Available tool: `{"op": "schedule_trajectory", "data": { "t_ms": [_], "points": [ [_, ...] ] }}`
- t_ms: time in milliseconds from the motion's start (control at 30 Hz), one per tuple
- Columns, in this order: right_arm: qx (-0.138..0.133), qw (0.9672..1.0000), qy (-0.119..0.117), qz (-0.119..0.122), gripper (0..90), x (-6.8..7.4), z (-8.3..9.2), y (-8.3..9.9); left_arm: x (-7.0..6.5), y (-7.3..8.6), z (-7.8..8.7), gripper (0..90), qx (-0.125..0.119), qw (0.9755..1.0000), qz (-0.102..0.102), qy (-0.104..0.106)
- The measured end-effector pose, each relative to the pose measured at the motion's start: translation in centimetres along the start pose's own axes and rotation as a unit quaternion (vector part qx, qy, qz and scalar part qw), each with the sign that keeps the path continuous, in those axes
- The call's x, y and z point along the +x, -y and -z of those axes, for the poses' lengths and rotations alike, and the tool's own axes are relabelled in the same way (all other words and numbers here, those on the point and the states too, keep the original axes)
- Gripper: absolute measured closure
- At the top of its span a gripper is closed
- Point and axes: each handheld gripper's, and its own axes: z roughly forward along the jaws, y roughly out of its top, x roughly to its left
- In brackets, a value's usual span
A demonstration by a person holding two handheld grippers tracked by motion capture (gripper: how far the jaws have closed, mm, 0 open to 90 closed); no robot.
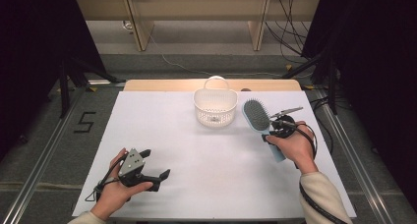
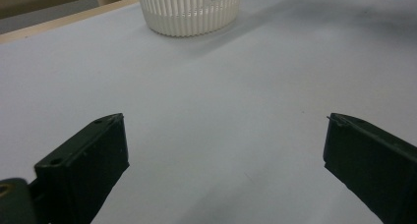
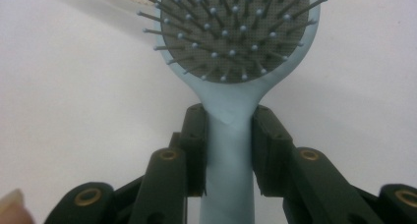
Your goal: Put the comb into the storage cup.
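Basket contents unclear, brush cropped

A small dark item inside the white basket [image 1: 214, 106] is too small to identify; the hairbrush [image 3: 231, 62] head runs off the right gripper view's top edge, its handle end off the bottom.

Open white worktop [image 1: 206, 160] before your left tool [image 1: 153, 165]; obstacles: white slatted plastic basket [image 1: 215, 107], pale blue paddle hairbrush [image 1: 260, 121] just beside it.

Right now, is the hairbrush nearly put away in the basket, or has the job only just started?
Just started, it seems. Done: the right tool has clamped the blue hairbrush by its handle. In hand: the brush sits beside the white basket, not in it. Left, probably: carry it over and drop it in. The left tool waits open, holding nothing.
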Motion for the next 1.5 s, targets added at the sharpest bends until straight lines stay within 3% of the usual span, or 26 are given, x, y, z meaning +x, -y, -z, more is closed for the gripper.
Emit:
{"op": "schedule_trajectory", "data": {
  "t_ms": [167, 433, 967, 1500],
  "points": [
    [-0.004, 1.0000, 0.002, 0.000, 70.8, -0.10, -0.06, 0.01, 0.01, 0.00, 0.01, 2.6, 0.000, 1.0000, 0.001, 0.000],
    [-0.034, 0.9994, 0.011, -0.004, 70.8, -0.25, 0.31, -0.12, 0.01, 0.00, 0.00, 2.6, 0.000, 1.0000, 0.001, -0.001],
    [-0.054, 0.9981, 0.027, -0.015, 70.8, -0.59, 0.32, -0.13, 0.01, -0.01, 0.04, 2.6, -0.002, 1.0000, 0.000, 0.000],
    [-0.099, 0.9941, 0.034, -0.028, 70.8, -0.76, 0.72, -0.39, 0.03, -0.01, 0.04, 2.6, -0.001, 1.0000, -0.002, -0.002]
  ]
}}
